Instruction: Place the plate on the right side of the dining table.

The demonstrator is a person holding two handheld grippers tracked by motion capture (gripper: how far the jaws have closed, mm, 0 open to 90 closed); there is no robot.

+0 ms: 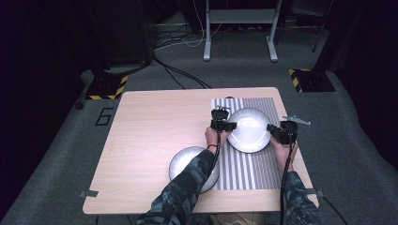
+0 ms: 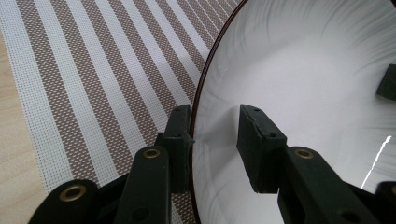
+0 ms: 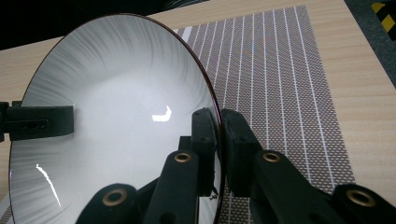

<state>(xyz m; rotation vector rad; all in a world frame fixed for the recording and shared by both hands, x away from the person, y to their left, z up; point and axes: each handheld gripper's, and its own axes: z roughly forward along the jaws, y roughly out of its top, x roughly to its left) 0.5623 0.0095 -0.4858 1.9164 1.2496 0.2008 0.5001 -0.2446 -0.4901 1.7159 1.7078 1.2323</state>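
Gripping opposite edges of one plate, the two tools share the load, and I'll take them from the left. Nearest the person on the bare wooden table sits a second grey plate, partly under the left forearm and untouched. Next comes the left gripper: its jaws straddle the left rim of the white plate, one outside and one over the inner face. In the left gripper view the outer jaw lies against the edge while the inner one stands a little off the glaze, so I would call it slack around the rim and not clamped. It looks to be steadying that side more than carrying it.

That plate sits over the striped placemat, seemingly tilted, though I cannot tell whether it is lifted clear or still touches the mat. On its right rim the right gripper is pinched fully closed; the right gripper view shows both pads flat against the thin edge. Holding at two opposite points probably keeps the smooth, shallow plate from swinging or slipping.
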